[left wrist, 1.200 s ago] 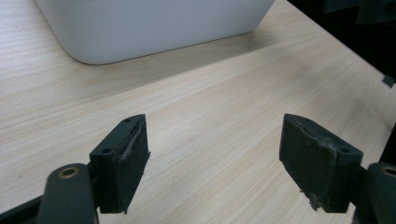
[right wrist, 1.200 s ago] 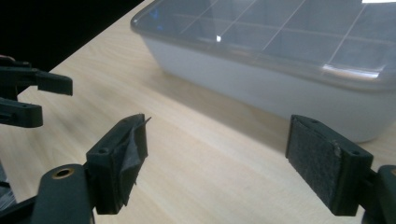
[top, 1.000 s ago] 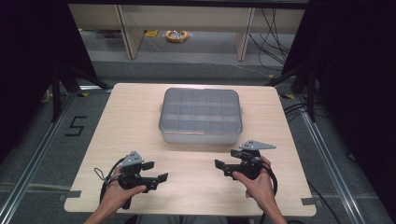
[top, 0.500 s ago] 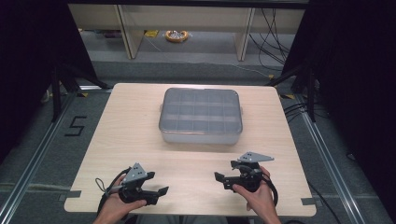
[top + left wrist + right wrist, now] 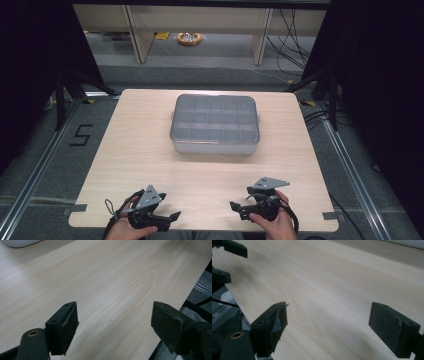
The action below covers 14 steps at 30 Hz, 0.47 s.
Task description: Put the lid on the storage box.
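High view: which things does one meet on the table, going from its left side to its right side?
Left gripper → box → right gripper, all on or over the table.

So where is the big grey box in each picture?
High view: the grey box sits closed at the middle of the table, far from both grippers.
Left gripper view: one pale corner of it shows at the top left edge.
Right gripper view: a pale strip of it shows at the top right edge.
Shared landmark: the light wooden tabletop.
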Tool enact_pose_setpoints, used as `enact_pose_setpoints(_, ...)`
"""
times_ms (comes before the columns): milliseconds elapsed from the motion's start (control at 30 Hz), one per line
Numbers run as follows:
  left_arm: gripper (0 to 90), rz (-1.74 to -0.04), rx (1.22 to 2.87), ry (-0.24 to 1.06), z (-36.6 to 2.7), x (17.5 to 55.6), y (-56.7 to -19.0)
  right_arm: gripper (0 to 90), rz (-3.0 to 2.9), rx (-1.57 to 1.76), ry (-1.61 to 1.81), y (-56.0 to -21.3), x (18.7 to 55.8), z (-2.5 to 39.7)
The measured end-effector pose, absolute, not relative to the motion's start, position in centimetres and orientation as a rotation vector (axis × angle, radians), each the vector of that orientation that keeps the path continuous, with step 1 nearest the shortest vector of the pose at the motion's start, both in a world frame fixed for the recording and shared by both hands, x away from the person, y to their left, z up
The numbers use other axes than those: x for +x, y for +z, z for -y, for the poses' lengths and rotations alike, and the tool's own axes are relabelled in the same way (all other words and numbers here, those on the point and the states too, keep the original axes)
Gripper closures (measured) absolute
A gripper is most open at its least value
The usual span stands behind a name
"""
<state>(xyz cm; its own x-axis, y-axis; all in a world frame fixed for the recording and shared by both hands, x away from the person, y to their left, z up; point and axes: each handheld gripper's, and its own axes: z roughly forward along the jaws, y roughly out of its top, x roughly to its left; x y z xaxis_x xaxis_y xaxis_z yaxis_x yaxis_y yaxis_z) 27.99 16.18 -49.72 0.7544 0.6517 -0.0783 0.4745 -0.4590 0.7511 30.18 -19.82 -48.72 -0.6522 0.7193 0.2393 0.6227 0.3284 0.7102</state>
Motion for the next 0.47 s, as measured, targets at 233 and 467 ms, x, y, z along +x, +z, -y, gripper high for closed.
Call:
enact_pose_setpoints(233, 21.5, -0.882, 2.095, 0.274, -15.88, 27.95, -50.06, 16.6, -2.481, 1.276, 1.198, -49.04, 29.75, 20.0)
enact_pose_setpoints(467, 21.6, -0.888, 2.102, 0.286, -16.07, 28.17, -50.11, 16.6, -2.485, 1.255, 1.198, -49.32, 29.96, 20.09)
